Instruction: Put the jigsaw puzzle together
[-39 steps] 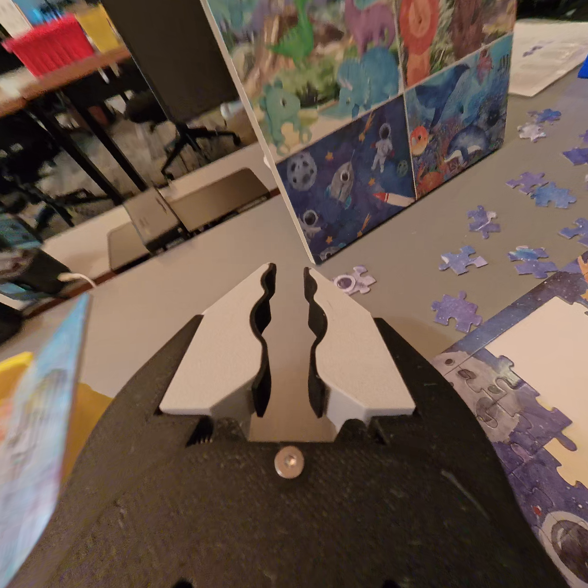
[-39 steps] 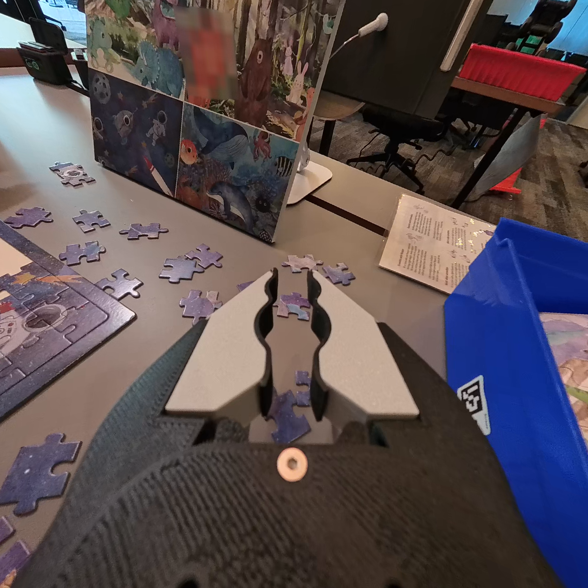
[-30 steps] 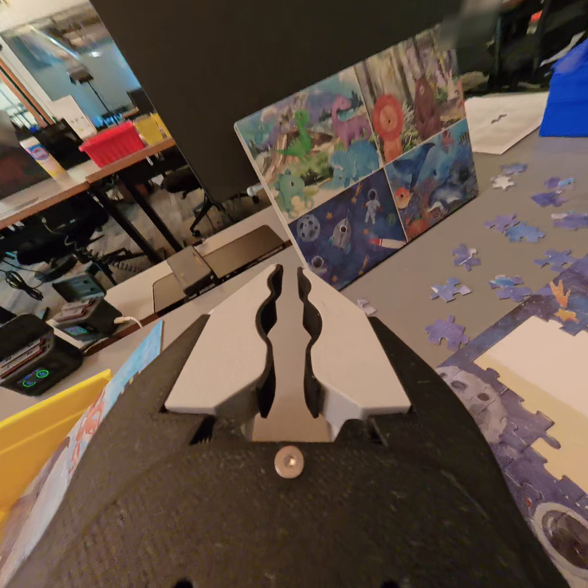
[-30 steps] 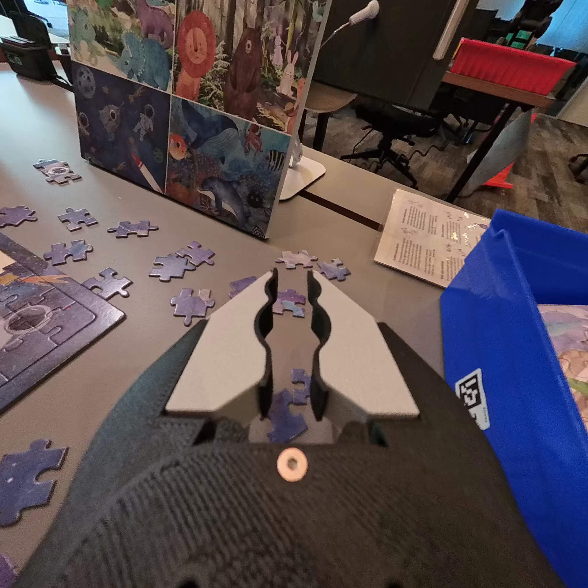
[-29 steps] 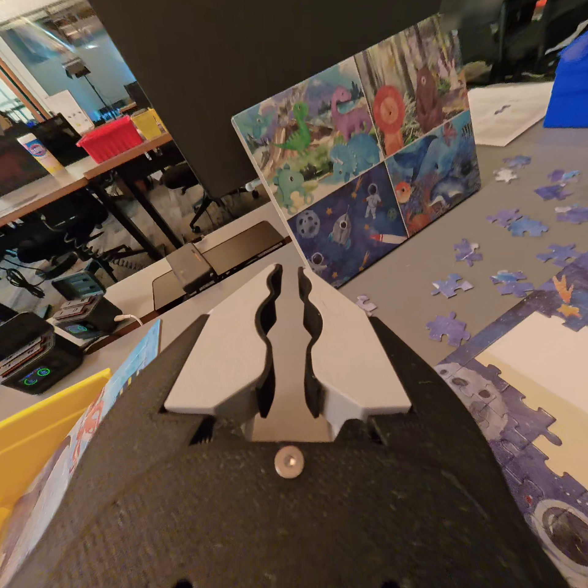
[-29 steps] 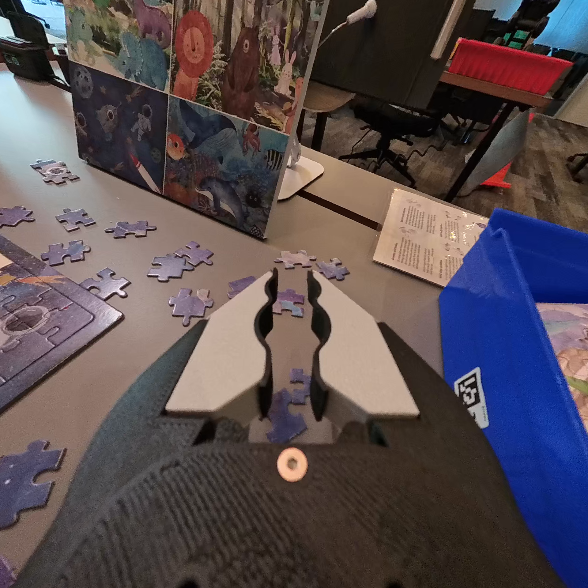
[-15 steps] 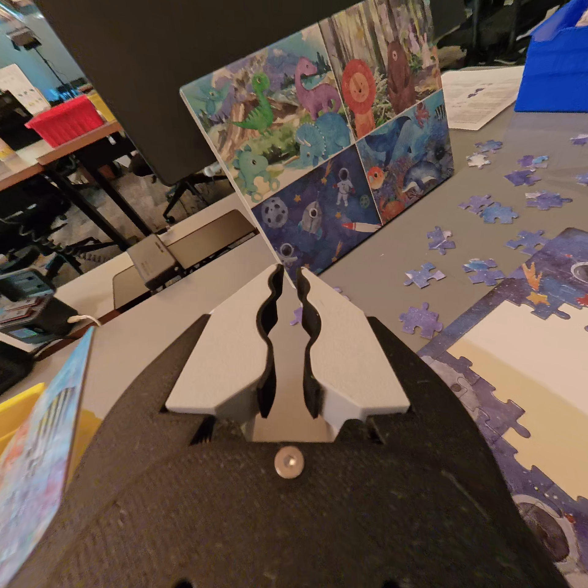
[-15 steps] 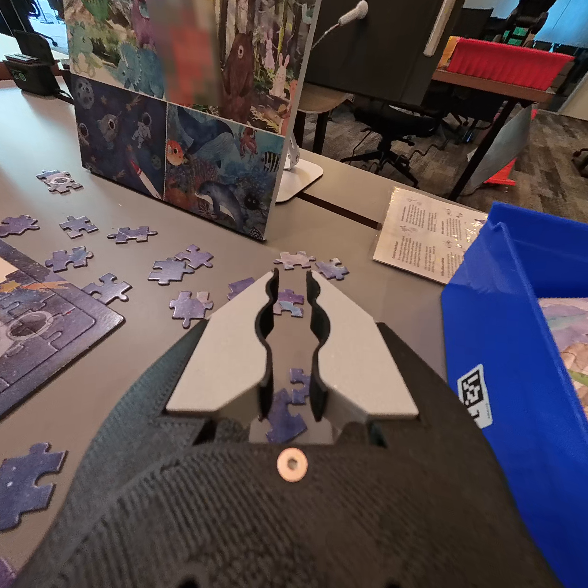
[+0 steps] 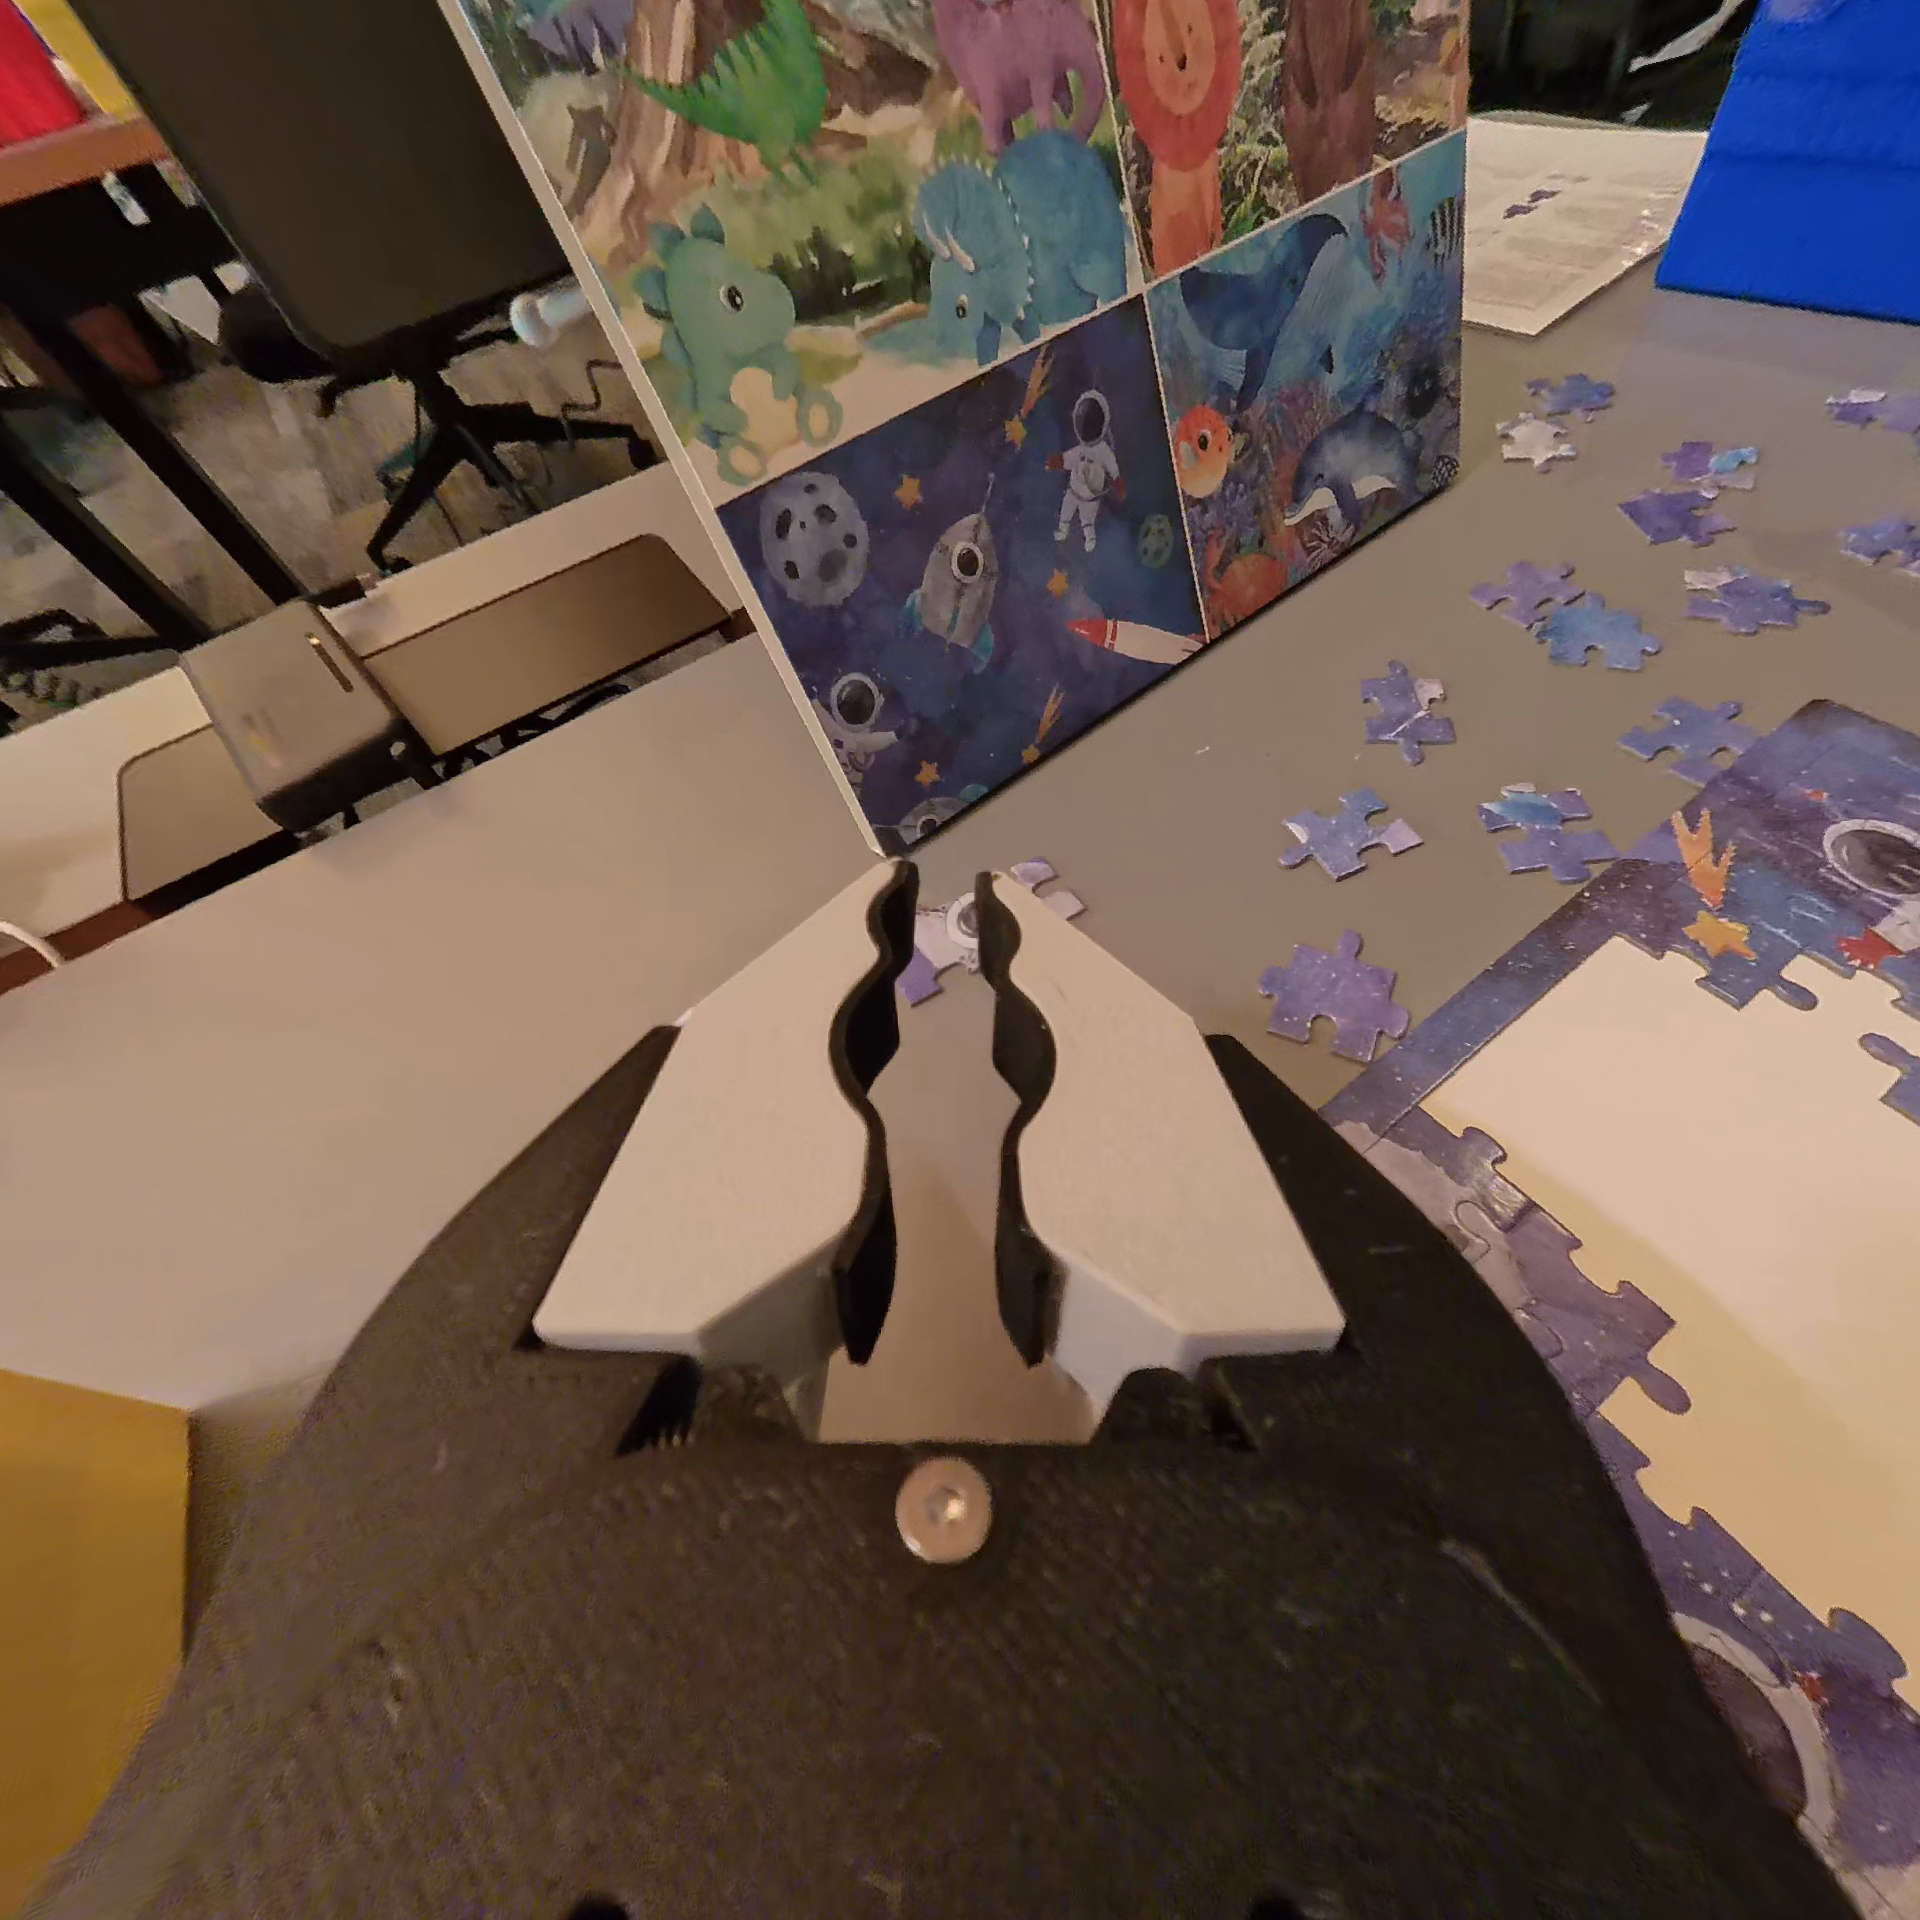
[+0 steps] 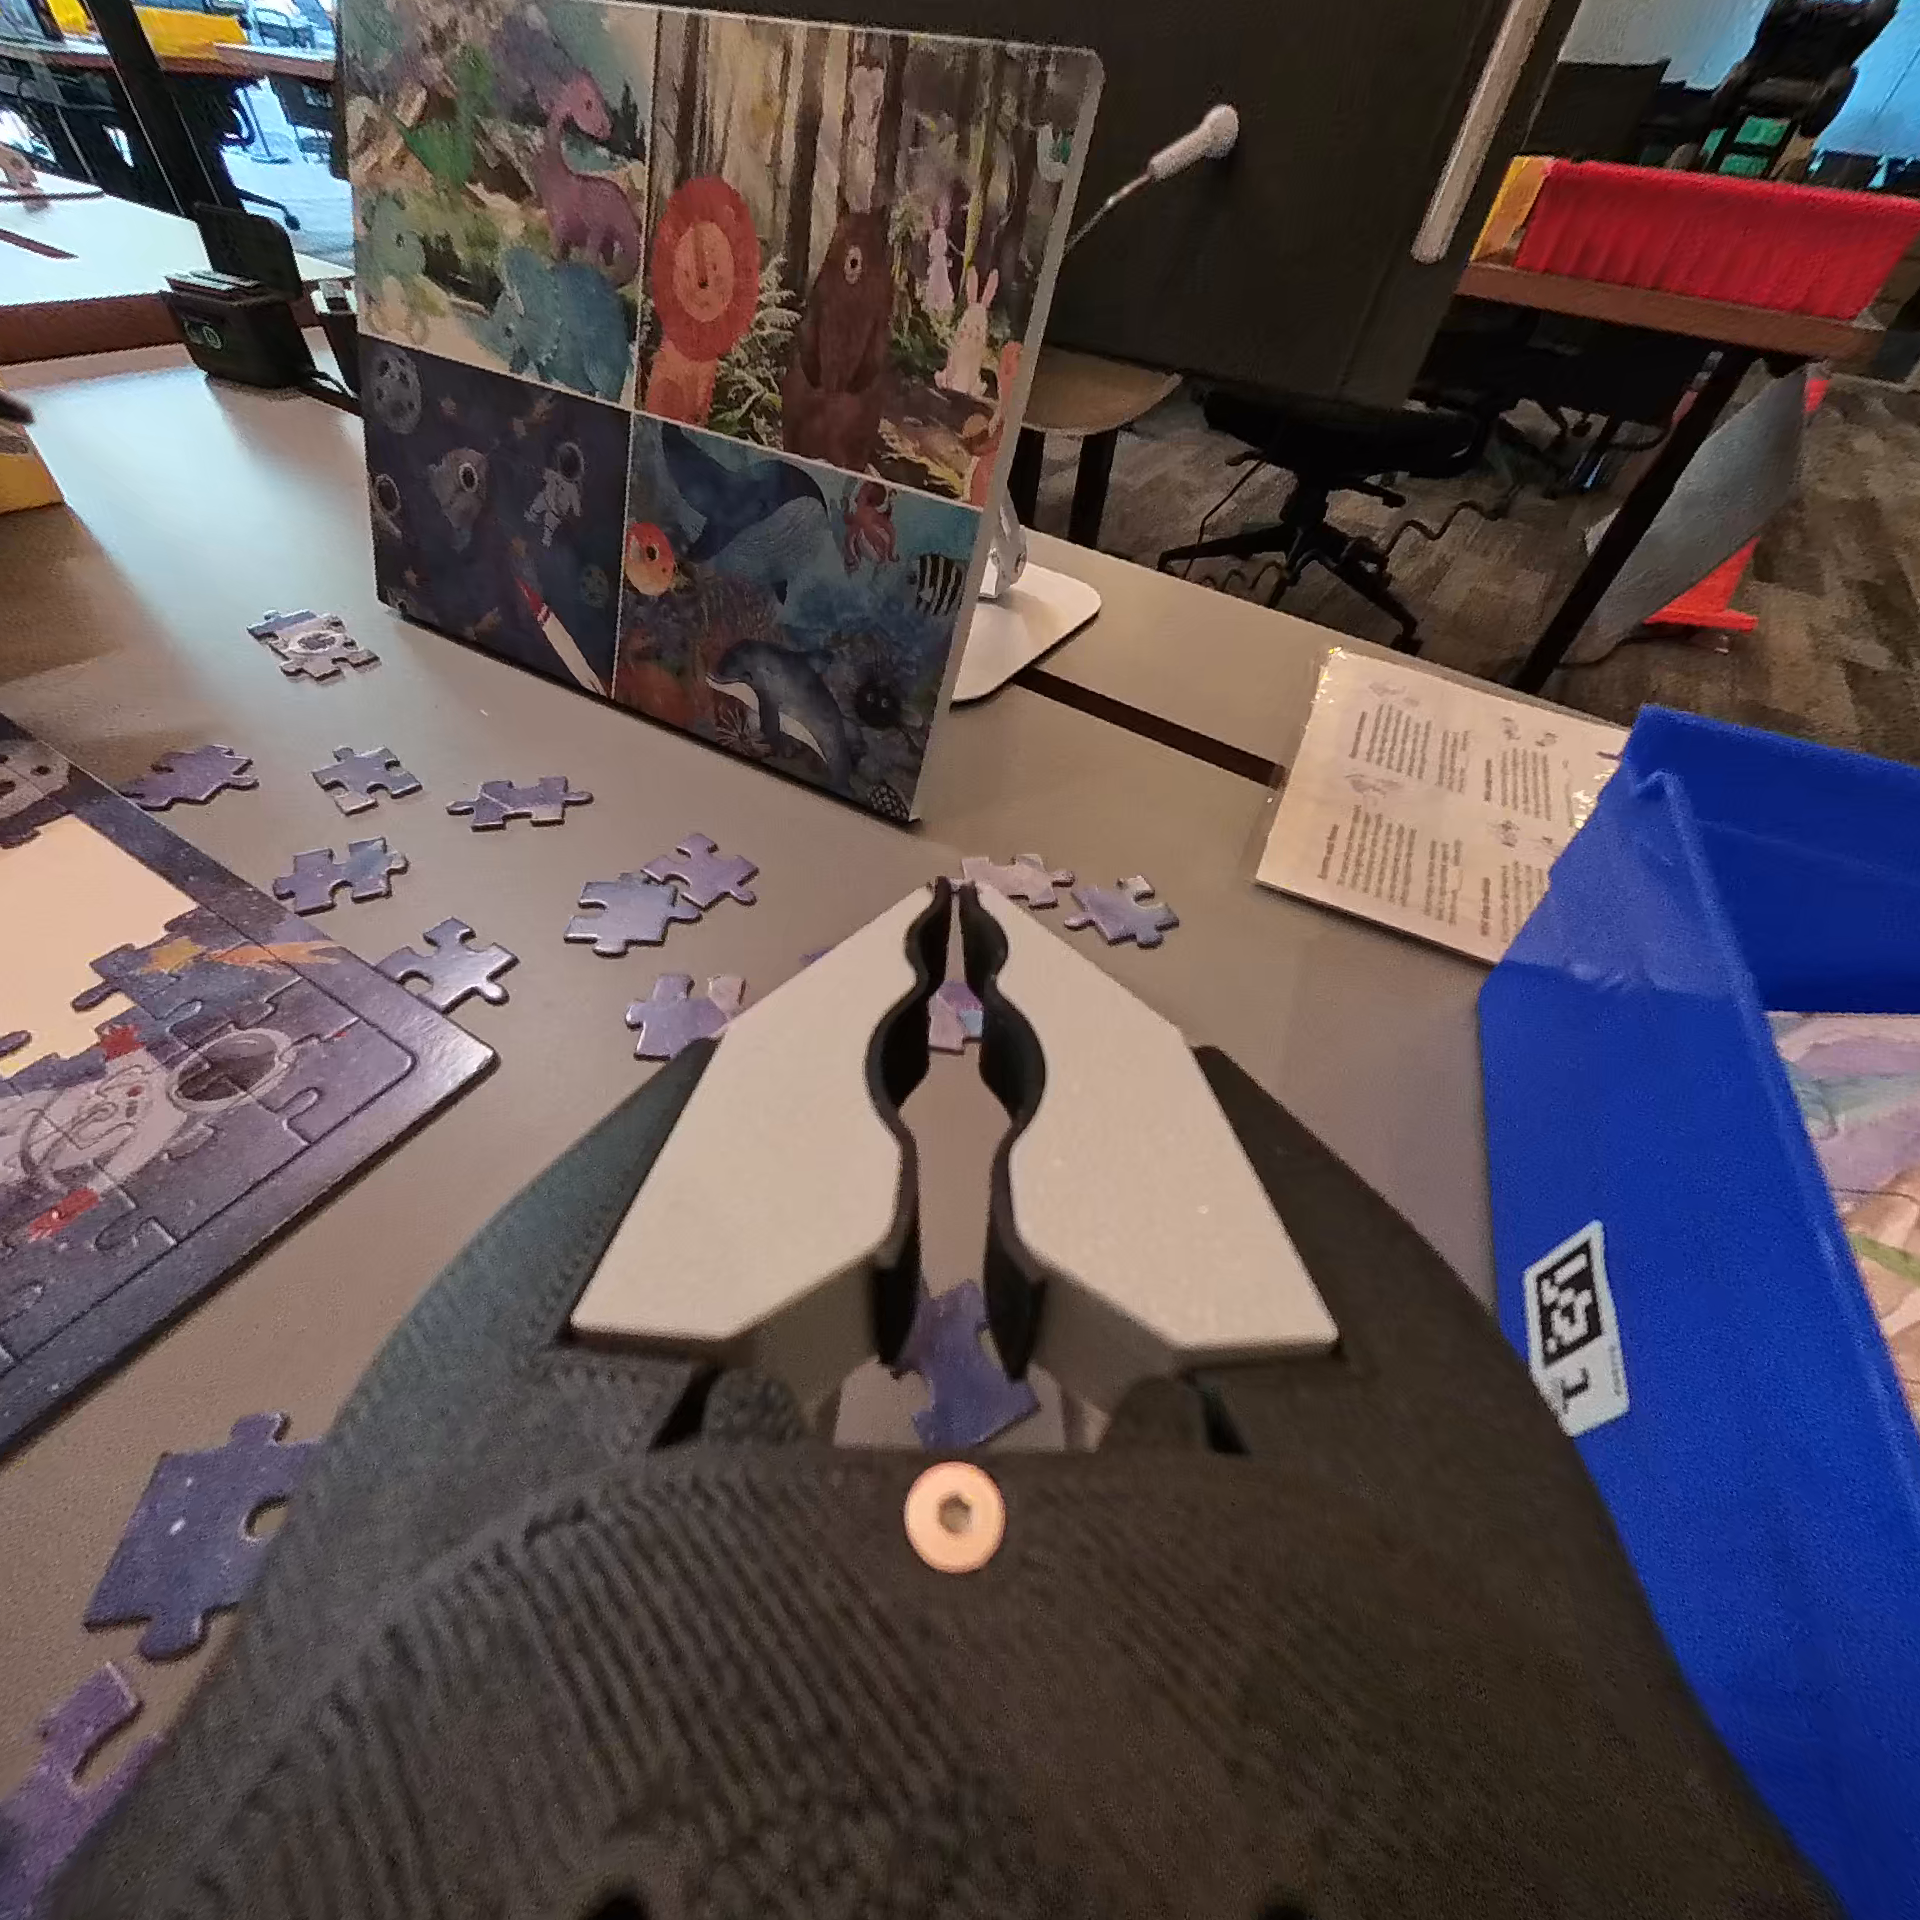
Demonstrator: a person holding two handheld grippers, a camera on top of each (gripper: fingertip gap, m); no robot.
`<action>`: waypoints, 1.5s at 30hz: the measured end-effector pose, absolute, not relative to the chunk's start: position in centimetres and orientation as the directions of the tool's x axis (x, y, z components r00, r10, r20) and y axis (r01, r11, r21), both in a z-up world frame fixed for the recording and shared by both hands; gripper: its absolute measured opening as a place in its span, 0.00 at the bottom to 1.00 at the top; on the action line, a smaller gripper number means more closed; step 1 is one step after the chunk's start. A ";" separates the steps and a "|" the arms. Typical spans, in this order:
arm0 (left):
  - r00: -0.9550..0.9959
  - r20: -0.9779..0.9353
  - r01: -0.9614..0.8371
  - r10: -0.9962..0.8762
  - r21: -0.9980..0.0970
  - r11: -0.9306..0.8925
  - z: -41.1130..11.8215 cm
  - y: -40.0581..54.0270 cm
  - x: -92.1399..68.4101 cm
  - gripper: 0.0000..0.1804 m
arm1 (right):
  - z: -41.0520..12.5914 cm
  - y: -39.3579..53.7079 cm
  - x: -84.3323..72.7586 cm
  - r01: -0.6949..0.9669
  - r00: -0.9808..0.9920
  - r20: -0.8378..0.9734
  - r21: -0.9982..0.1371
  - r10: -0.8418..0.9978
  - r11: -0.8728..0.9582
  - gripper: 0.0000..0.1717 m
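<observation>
My left gripper (image 9: 948,883) is open by a narrow gap and holds nothing. It hovers low over the grey table (image 9: 520,1039), tips just above a loose astronaut puzzle piece (image 9: 951,925) at the corner of the upright picture board (image 9: 1039,416). My right gripper (image 10: 948,888) is shut, its tips meeting with nothing seen between them. A blue piece (image 10: 961,1371) lies on the table under its finger bases. Another piece (image 10: 951,1013) shows through the jaw. The partly built space puzzle (image 9: 1507,1226) lies right of the left gripper and also shows in the right wrist view (image 10: 208,1091).
Several loose blue pieces (image 10: 623,914) lie scattered between the puzzle and the picture board (image 10: 675,416). A blue bin (image 10: 1662,1143) stands at the right, with a laminated sheet (image 10: 1434,800) behind it. A yellow bin (image 9: 83,1558) is at the left gripper's left. Chairs and desks stand beyond the table. Tip to tip, the grippers are about 40 cm apart. The blue piece (image 10: 961,1371) lies some 11 cm from my right tips, 45 cm from my left tips.
The left gripper came down and forward to the astronaut piece and its jaw widened slightly. The right gripper's fingers, apart before, closed until the tips met; it stayed over the same pieces.
</observation>
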State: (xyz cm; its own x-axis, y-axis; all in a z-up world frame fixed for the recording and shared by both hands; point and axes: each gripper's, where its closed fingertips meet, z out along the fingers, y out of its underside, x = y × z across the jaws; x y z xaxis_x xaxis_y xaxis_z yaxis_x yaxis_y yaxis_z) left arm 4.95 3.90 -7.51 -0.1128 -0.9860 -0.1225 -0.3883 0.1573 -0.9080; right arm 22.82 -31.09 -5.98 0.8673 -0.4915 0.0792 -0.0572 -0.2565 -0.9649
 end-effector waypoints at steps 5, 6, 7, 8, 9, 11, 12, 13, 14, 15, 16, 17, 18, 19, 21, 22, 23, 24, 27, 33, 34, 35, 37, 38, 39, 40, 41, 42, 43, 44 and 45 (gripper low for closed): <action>-0.116 -0.067 -0.396 -0.991 -0.912 0.108 -8.0 3.9 5.1 0.03 | -5.5 -31.0 22.6 -0.012 0.861 0.129 -0.962 -0.493 -0.272 0.00; -0.116 -0.059 -0.396 -0.991 -0.913 0.100 -8.0 3.9 5.1 0.02 | -5.5 -30.9 22.6 -0.004 0.859 0.138 -0.961 -0.492 -0.275 0.00; -0.114 -0.051 -0.395 -0.992 -0.914 0.093 -8.1 3.9 5.2 0.01 | -5.4 -30.9 22.5 0.003 0.859 0.145 -0.961 -0.492 -0.278 0.00; -0.110 -0.045 -0.392 -0.993 -0.916 0.085 -8.1 3.9 5.2 0.01 | -5.3 -30.9 22.4 0.009 0.859 0.150 -0.961 -0.490 -0.278 0.00; -0.107 -0.041 -0.388 -0.993 -0.918 0.080 -8.0 3.9 5.2 0.01 | -5.2 -30.8 22.4 0.013 0.859 0.153 -0.961 -0.489 -0.277 0.00; -0.103 -0.044 -0.382 -0.994 -0.921 0.080 -8.0 3.9 5.3 0.01 | -5.1 -30.8 22.3 0.019 0.859 0.158 -0.961 -0.487 -0.277 0.00; -0.102 -0.047 -0.383 -0.994 -0.920 0.083 -8.1 3.9 5.3 0.00 | -5.1 -30.9 22.3 0.021 0.859 0.159 -0.961 -0.487 -0.277 0.00; -0.101 -0.051 -0.384 -0.994 -0.919 0.086 -8.1 3.9 5.3 0.00 | -5.1 -30.9 22.3 0.022 0.858 0.160 -0.961 -0.488 -0.277 0.00; -0.101 -0.054 -0.385 -0.993 -0.919 0.089 -8.1 3.9 5.4 0.00 | -5.0 -30.9 22.3 0.023 0.858 0.161 -0.961 -0.489 -0.276 0.00; -0.101 -0.055 -0.386 -0.993 -0.918 0.090 -8.2 3.8 5.4 0.00 | -5.0 -30.9 22.3 0.025 0.857 0.162 -0.961 -0.490 -0.274 0.00; -0.101 -0.056 -0.387 -0.993 -0.918 0.091 -8.2 3.8 5.4 0.00 | -4.9 -31.0 22.3 0.026 0.856 0.162 -0.962 -0.490 -0.273 0.00; -0.102 -0.056 -0.387 -0.993 -0.918 0.091 -8.2 3.8 5.4 0.00 | -4.9 -31.0 22.3 0.027 0.856 0.162 -0.962 -0.491 -0.272 0.00; -0.101 -0.057 -0.387 -0.993 -0.917 0.092 -8.2 3.8 5.4 0.00 | -4.8 -31.0 22.3 0.028 0.855 0.163 -0.962 -0.492 -0.271 0.00; -0.097 -0.060 -0.389 -0.993 -0.917 0.093 -8.2 3.9 5.4 0.00 | -4.8 -31.0 22.4 0.030 0.854 0.165 -0.962 -0.493 -0.270 0.00; -0.084 -0.071 -0.387 -0.994 -0.917 0.098 -8.0 4.2 5.3 0.00 | -4.8 -31.0 22.4 0.031 0.853 0.166 -0.962 -0.494 -0.270 0.00; -0.079 -0.072 -0.383 -0.994 -0.919 0.096 -7.9 4.4 5.2 0.00 | -4.8 -31.0 22.4 0.031 0.853 0.166 -0.962 -0.495 -0.270 0.00; -0.076 -0.066 -0.377 -0.995 -0.922 0.090 -7.7 4.5 5.2 0.00 | -4.7 -31.1 22.4 0.032 0.852 0.166 -0.963 -0.496 -0.268 0.00; -0.074 -0.058 -0.371 -0.996 -0.925 0.081 -7.6 4.5 5.2 0.00 | -4.7 -31.1 22.4 0.032 0.852 0.165 -0.963 -0.497 -0.267 0.00; -0.074 -0.044 -0.365 -0.996 -0.928 0.068 -7.5 4.5 5.2 0.00 | -4.6 -31.1 22.4 0.022 0.854 0.148 -0.968 -0.499 -0.250 0.00; -0.078 -0.039 -0.364 -0.996 -0.929 0.065 -7.6 4.3 5.2 0.00 | -4.3 -31.3 22.5 0.004 0.858 0.115 -0.976 -0.501 -0.217 0.00; -0.079 -0.035 -0.363 -0.996 -0.930 0.062 -7.6 4.3 5.2 0.00 | -4.2 -31.3 22.5 0.003 0.859 0.112 -0.977 -0.500 -0.212 0.00; -0.080 -0.032 -0.362 -0.996 -0.930 0.058 -7.5 4.3 5.2 0.00 | -4.2 -31.3 22.5 0.003 0.859 0.109 -0.978 -0.500 -0.209 0.00; -0.081 -0.023 -0.361 -0.996 -0.931 0.051 -7.5 4.2 5.2 0.00 | -4.1 -31.3 22.5 0.002 0.860 0.106 -0.978 -0.499 -0.206 0.00; -0.082 -0.019 -0.360 -0.996 -0.932 0.047 -7.5 4.2 5.2 0.00 | -4.1 -31.3 22.5 0.001 0.861 0.106 -0.979 -0.498 -0.206 0.00; -0.083 -0.016 -0.360 -0.996 -0.932 0.045 -7.5 4.2 5.2 0.00 | -4.1 -31.3 22.5 0.001 0.861 0.105 -0.979 -0.497 -0.205 0.00; -0.083 -0.014 -0.360 -0.996 -0.932 0.043 -7.5 4.2 5.2 0.00 | -4.2 -31.3 22.4 0.001 0.862 0.105 -0.979 -0.496 -0.205 0.00; -0.083 -0.013 -0.361 -0.996 -0.932 0.042 -7.6 4.2 5.3 0.00 | -4.2 -31.3 22.4 0.001 0.862 0.105 -0.979 -0.496 -0.206 0.00; -0.084 -0.012 -0.362 -0.996 -0.931 0.042 -7.6 4.2 5.3 0.00 | -4.2 -31.2 22.4 0.002 0.862 0.106 -0.979 -0.495 -0.206 0.00; -0.084 -0.013 -0.363 -0.996 -0.931 0.042 -7.6 4.2 5.3 0.00 | -4.2 -31.2 22.4 0.003 0.862 0.107 -0.979 -0.495 -0.206 0.00; -0.083 -0.014 -0.363 -0.996 -0.931 0.044 -7.7 4.3 5.3 0.00 | -4.1 -31.2 22.4 0.004 0.862 0.108 -0.979 -0.495 -0.206 0.00; -0.083 -0.016 -0.364 -0.996 -0.930 0.045 -7.7 4.3 5.3 0.00 | -4.1 -31.3 22.4 0.006 0.861 0.110 -0.979 -0.496 -0.206 0.00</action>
State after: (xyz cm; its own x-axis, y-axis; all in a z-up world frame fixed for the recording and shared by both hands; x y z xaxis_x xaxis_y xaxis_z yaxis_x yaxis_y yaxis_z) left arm 5.28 4.29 -7.69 -0.0825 -0.9965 -0.0159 -0.3642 0.0450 -0.9302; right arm 22.39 -31.26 -4.11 0.8611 -0.4964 0.1099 0.0062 -0.2058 -0.9786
